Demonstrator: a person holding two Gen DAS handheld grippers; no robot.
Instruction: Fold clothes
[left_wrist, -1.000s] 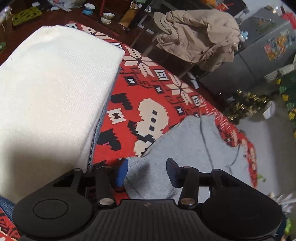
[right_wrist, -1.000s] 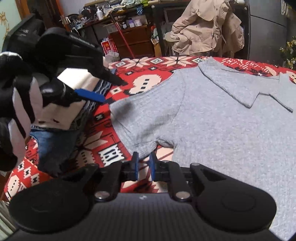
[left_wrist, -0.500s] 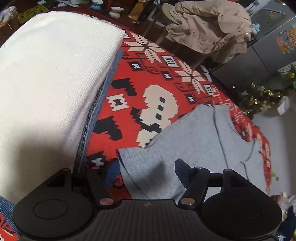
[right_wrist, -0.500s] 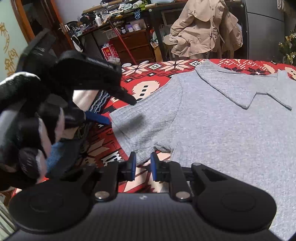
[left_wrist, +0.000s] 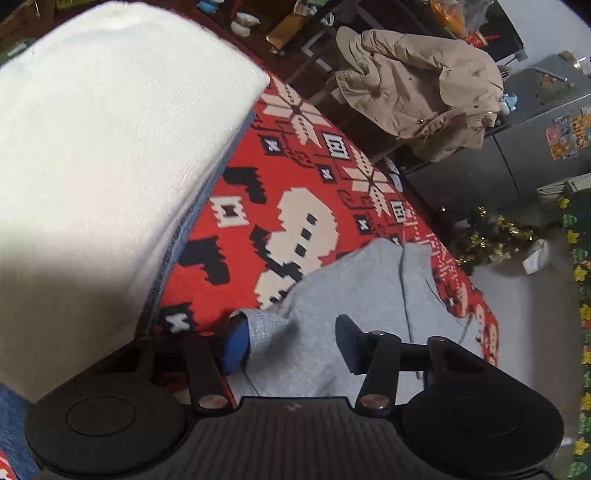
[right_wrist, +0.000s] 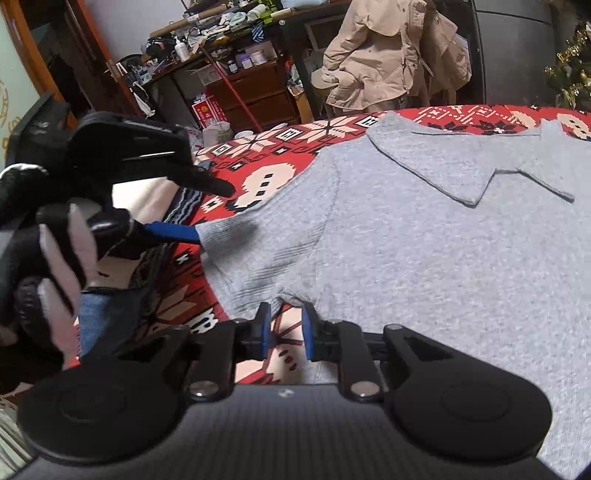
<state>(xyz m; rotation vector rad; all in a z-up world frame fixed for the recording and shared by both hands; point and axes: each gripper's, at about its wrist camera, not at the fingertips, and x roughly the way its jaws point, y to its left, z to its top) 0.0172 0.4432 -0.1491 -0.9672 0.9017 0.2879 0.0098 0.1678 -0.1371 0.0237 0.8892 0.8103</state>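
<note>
A grey short-sleeved polo shirt (right_wrist: 424, 251) lies flat, collar up, on a red patterned blanket (right_wrist: 266, 177). My left gripper (left_wrist: 291, 339) is open around the cuff of the shirt's sleeve (left_wrist: 273, 332); one blue pad is under the cuff edge, the other above the cloth. It also shows in the right wrist view (right_wrist: 210, 210), at the sleeve's (right_wrist: 240, 254) end. My right gripper (right_wrist: 286, 328) is a little open and empty at the armpit seam, just at the shirt's edge.
A stack of folded clothes, white knit (left_wrist: 103, 173) on top of blue denim (right_wrist: 103, 317), lies left of the shirt. A beige coat (right_wrist: 384, 59) hangs on a chair beyond the blanket. Cluttered shelves and a grey fridge (left_wrist: 535, 147) stand behind.
My left gripper has moved onto the sleeve cuff, its lower finger now under the edge, which is lifted slightly. My right gripper has opened a little and edged toward the armpit.
</note>
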